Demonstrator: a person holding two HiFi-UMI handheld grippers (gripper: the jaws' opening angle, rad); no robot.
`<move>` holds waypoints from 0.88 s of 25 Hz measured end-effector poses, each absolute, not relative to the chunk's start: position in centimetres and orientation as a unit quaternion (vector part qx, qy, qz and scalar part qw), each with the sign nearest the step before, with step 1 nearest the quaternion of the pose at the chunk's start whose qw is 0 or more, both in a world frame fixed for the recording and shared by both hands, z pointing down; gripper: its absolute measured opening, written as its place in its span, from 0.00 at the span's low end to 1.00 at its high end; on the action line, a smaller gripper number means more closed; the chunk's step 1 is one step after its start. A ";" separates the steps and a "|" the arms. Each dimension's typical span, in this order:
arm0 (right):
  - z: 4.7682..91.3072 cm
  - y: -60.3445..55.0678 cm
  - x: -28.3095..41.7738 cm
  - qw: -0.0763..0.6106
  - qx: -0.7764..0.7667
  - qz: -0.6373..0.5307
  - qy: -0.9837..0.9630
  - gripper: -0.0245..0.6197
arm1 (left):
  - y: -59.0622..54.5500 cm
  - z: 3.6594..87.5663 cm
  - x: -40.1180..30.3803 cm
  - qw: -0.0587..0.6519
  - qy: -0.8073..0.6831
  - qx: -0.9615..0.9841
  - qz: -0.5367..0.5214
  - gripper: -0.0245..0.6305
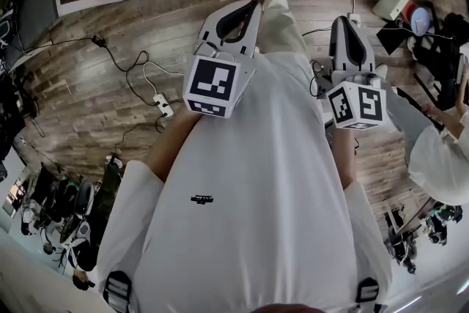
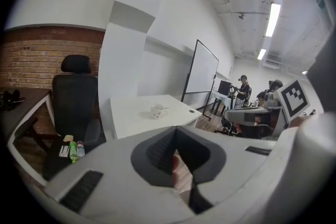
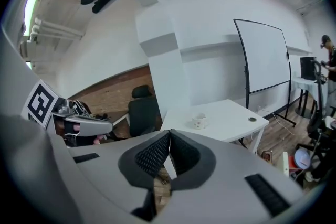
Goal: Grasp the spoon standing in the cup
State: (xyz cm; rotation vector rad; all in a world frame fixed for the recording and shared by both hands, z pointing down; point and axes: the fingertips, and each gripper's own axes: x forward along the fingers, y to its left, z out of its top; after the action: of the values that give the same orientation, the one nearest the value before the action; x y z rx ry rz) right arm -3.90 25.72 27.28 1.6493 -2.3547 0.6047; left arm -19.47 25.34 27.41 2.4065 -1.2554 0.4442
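Note:
A small white cup stands on a white table well ahead of me, with a thin spoon handle leaning out of it to the right. In the right gripper view the same cup sits mid-table; the spoon is too small to make out there. Both grippers are held in front of my chest, far from the table. My left gripper has its pads together with nothing in them. My right gripper is shut and empty too.
A black office chair stands left of the table, with small bottles near it. A whiteboard stands behind the table. People sit at desks at the back right. Cables and a power strip lie on the wooden floor.

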 end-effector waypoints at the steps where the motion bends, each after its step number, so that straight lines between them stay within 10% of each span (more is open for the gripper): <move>1: 27.4 25.0 -3.8 0.100 0.556 0.206 -0.799 0.05 | 24.5 27.2 -19.1 0.192 -0.447 0.859 0.160 0.03; 22: 31.1 -3.0 3.9 0.119 0.500 0.195 -0.835 0.05 | -0.4 28.1 -8.1 0.185 -0.452 0.846 0.215 0.03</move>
State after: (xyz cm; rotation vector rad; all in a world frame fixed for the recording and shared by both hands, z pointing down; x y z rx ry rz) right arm 3.90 -2.99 31.12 1.4626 -2.4432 0.5693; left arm -8.11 -0.44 28.06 2.3834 -1.2740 0.6052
